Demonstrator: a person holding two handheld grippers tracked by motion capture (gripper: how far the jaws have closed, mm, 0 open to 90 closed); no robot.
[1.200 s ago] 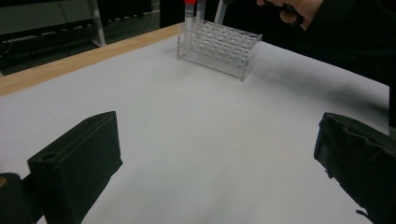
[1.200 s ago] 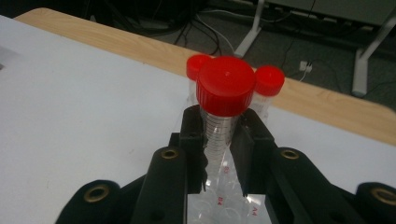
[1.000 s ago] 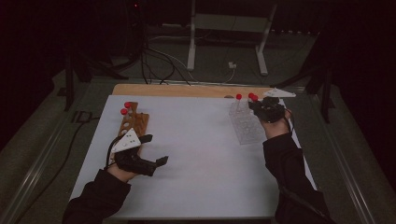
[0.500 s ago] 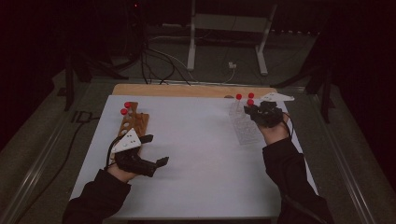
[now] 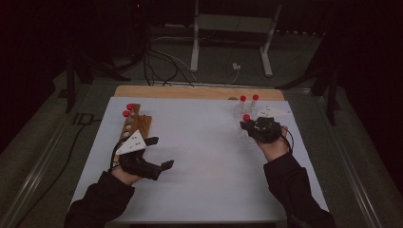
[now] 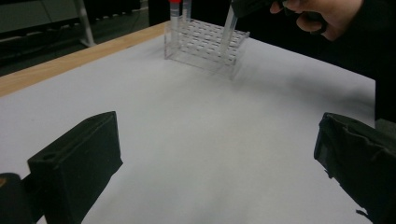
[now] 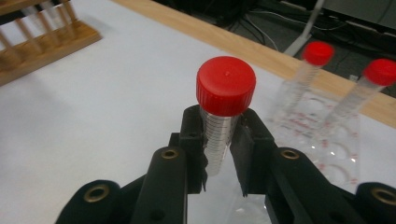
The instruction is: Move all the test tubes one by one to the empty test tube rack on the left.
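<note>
Since a second ago the right claw [image 5: 249,124] has slid leftward and a little nearer across the high view, away from the far right corner, carrying its tube with it; the left claw [image 5: 159,153] has kept its place.

At the far left of the white table [image 5: 204,156] lies a brown wooden tube rack [image 5: 134,123] with two red-capped tubes at its far end. Just on the near side of it the left claw rests in the person's left hand, a grey three-cornered plate on top, its jaws spread wide apart with nothing between them; in the left gripper view bare table surface lies between the two black jaws.

To the right, the right claw is clenched on a clear plastic tube with a red screw cap [image 7: 223,116]. In the right gripper view the jaws pinch the graduated wall just below the cap, and the tube stands roughly upright, lifted clear of the racks. It is at the right side of the table, near the left edge of the clear acrylic tube rack [image 5: 249,111]. Two more red-capped clear tubes [image 5: 249,100] stand in that rack's far end, just beyond the held tube.
</note>
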